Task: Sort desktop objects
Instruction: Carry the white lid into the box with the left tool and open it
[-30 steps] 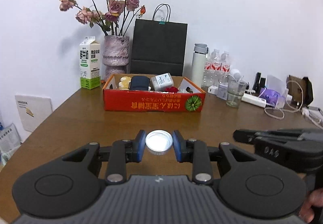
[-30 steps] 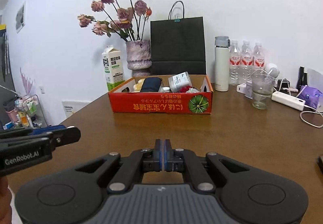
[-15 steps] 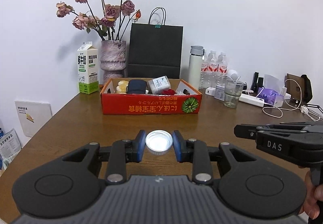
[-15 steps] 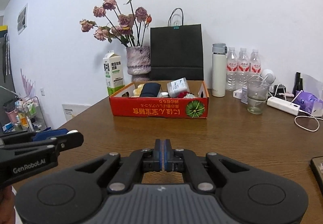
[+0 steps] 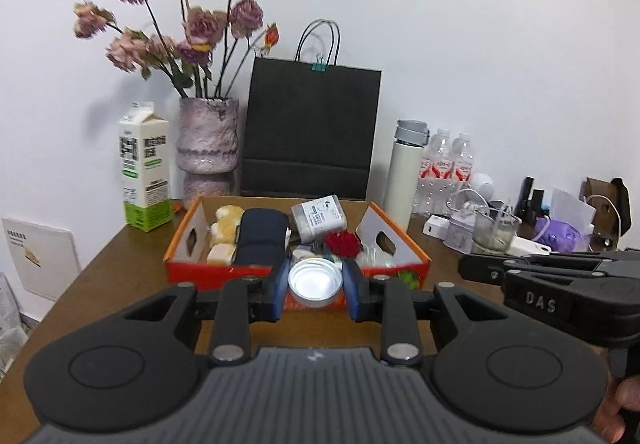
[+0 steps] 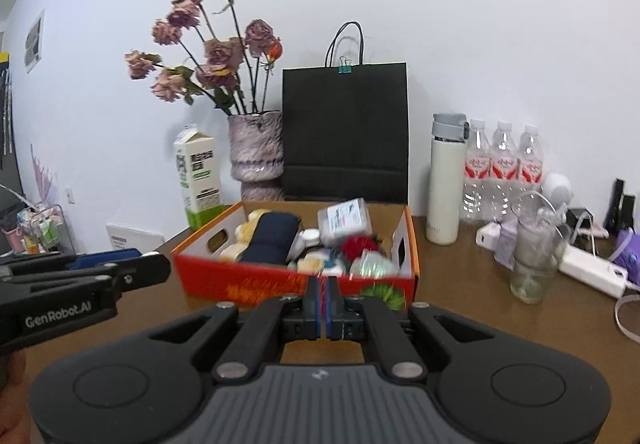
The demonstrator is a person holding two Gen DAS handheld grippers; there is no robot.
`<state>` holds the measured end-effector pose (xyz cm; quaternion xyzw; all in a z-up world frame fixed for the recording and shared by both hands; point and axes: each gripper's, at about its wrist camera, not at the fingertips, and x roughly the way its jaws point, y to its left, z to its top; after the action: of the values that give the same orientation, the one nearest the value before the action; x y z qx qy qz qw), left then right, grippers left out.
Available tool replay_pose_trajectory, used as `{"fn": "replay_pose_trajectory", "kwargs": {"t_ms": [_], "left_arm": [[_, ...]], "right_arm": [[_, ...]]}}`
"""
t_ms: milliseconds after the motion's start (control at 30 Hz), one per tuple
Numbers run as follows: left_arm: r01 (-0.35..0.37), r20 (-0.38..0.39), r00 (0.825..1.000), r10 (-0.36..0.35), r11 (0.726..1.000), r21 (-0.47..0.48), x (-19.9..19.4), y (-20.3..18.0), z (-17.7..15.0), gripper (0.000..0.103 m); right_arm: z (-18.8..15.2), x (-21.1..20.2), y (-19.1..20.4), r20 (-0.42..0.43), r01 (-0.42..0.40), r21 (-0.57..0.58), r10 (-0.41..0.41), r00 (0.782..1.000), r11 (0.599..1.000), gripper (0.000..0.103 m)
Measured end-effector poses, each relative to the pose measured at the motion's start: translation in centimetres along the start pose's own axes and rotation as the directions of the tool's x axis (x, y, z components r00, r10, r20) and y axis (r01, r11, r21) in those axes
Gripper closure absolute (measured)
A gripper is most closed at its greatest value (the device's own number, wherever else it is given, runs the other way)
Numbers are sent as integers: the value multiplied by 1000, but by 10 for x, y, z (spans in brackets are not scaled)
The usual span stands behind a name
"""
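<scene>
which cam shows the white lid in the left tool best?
Left wrist view. The white lid sits centered between the left tool's blue pads, open side facing the camera, in front of the red cardboard box. The right wrist view shows only the left tool's side; the lid is hidden there.

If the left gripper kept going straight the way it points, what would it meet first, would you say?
Probably the near wall of the orange cardboard box, directly ahead of the left gripper holding the white lid; depth is uncertain.
</scene>
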<state>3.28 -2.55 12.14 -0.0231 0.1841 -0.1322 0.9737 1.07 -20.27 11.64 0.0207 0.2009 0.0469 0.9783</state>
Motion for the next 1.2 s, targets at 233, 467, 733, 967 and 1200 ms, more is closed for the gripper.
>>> {"fn": "replay_pose_trajectory", "kwargs": {"t_ms": [233, 467, 733, 967, 1200], "left_arm": [[18, -57, 998, -17, 1000, 13, 77, 0, 44, 74], [26, -212, 977, -29, 999, -19, 169, 18, 90, 74], [-26, -495, 868, 42, 999, 38, 284, 28, 102, 74], [-14, -662, 746, 70, 996, 89, 346, 19, 88, 74], [-61, -678, 731, 75, 997, 45, 363, 26, 76, 72]], "right_arm": [[43, 78, -14, -38, -22, 9, 23, 999, 1000, 101], [76, 163, -38, -155, -47, 63, 56, 986, 997, 101], [103, 270, -67, -433, 13, 110, 36, 901, 994, 101], [94, 338, -83, -626, 48, 156, 61, 778, 987, 98], [89, 358, -91, -646, 68, 162, 54, 762, 984, 94]]}}
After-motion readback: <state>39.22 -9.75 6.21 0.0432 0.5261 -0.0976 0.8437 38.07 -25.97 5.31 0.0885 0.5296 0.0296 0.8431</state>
